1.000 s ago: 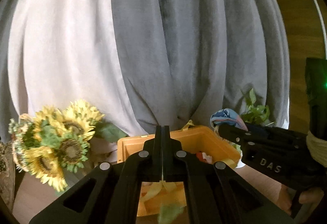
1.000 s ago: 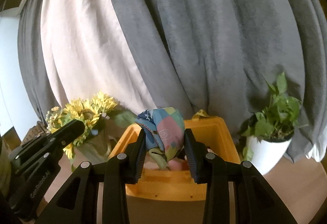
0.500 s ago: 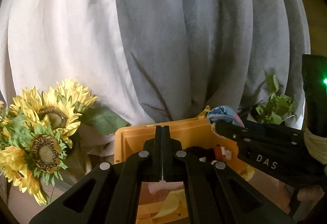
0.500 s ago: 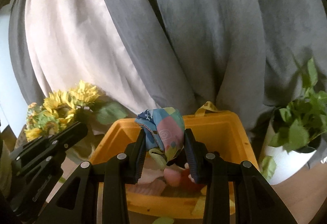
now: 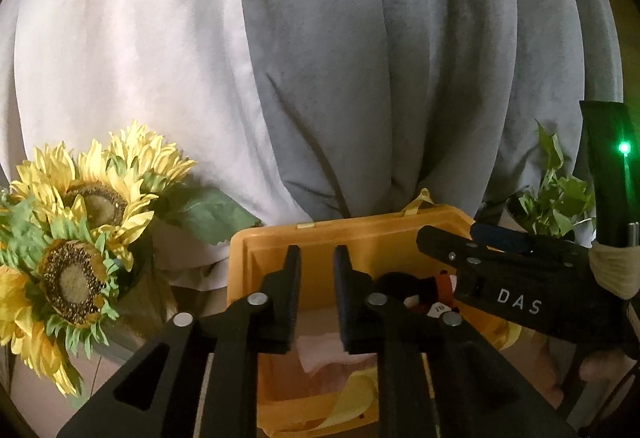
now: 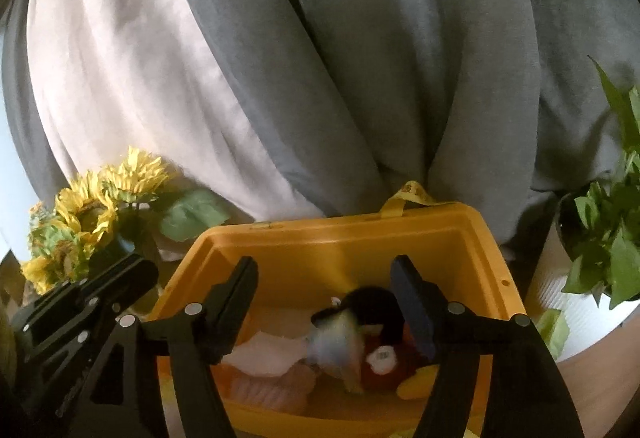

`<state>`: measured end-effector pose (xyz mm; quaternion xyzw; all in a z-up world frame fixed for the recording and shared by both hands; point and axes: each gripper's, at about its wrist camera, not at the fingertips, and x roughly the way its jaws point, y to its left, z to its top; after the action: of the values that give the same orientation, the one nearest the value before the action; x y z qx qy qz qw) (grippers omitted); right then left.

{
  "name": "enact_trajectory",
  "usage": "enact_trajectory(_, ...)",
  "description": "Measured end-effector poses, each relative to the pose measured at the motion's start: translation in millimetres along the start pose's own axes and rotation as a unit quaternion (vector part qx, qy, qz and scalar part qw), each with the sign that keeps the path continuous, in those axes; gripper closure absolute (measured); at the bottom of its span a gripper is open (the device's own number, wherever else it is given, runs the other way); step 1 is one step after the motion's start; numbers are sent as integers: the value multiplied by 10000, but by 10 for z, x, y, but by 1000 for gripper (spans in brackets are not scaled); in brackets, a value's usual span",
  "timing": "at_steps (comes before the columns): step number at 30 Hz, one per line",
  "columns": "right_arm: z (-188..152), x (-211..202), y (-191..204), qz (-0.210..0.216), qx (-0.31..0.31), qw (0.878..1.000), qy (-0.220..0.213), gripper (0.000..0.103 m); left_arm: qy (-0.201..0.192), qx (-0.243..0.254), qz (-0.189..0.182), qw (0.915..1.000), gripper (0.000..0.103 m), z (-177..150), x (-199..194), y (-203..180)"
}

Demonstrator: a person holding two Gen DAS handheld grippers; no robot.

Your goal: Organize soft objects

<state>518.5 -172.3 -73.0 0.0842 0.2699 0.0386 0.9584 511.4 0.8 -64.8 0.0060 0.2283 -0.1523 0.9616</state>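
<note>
An orange bin (image 6: 340,238) holds several soft things: a pink cloth (image 6: 272,384), a white cloth (image 6: 266,356) and a black and red plush toy (image 6: 380,342). My right gripper (image 6: 324,290) is open above the bin. A patchwork cloth (image 6: 334,346), blurred, is below its fingers and over the bin's contents. My left gripper (image 5: 316,286) is open and empty over the bin's (image 5: 360,238) near left part. The right gripper also shows in the left wrist view (image 5: 460,242).
Sunflowers (image 5: 80,234) stand left of the bin. A potted green plant (image 6: 600,238) stands at the right. Grey and white curtains (image 5: 320,58) hang right behind the bin.
My right gripper has opened and let go of the patchwork cloth, which is dropping into the bin. My left gripper has opened. Both have moved closer over the bin.
</note>
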Motion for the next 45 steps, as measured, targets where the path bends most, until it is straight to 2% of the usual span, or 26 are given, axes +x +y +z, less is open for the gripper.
enact_trajectory(1,-4,-5,-4,-24,-2,10000,17,33,2,-9,7,10000,77,-6,-17,-4)
enact_trajectory(5,-35,-77,3,-67,-40,10000,16,33,-25,-16,50,10000,69,-34,-122,-30)
enact_trajectory(9,-70,-193,-3,-98,-50,9999,-18,33,-81,-55,165,9998,55,-66,-271,-51)
enact_trajectory(11,-96,-263,-4,-117,-54,9999,-45,33,-119,-67,239,9996,52,-87,-359,-61)
enact_trajectory(16,-157,-457,22,-134,-73,9998,-125,33,-201,-96,381,9990,33,-147,-610,-88)
enact_trajectory(22,-267,-688,103,-152,-93,9997,-166,33,-245,-134,695,9972,21,-230,-841,-105)
enact_trajectory(31,-463,-879,187,-130,-93,9999,-63,29,-214,-241,1012,9943,12,-392,-1067,-100)
enact_trajectory(36,-574,-932,214,-107,-66,9999,29,29,-41,-316,1147,9929,10,-513,-1130,-89)
enact_trajectory(45,-816,-864,221,-91,-97,9990,427,29,345,-290,1153,9923,9,-723,-1076,-124)
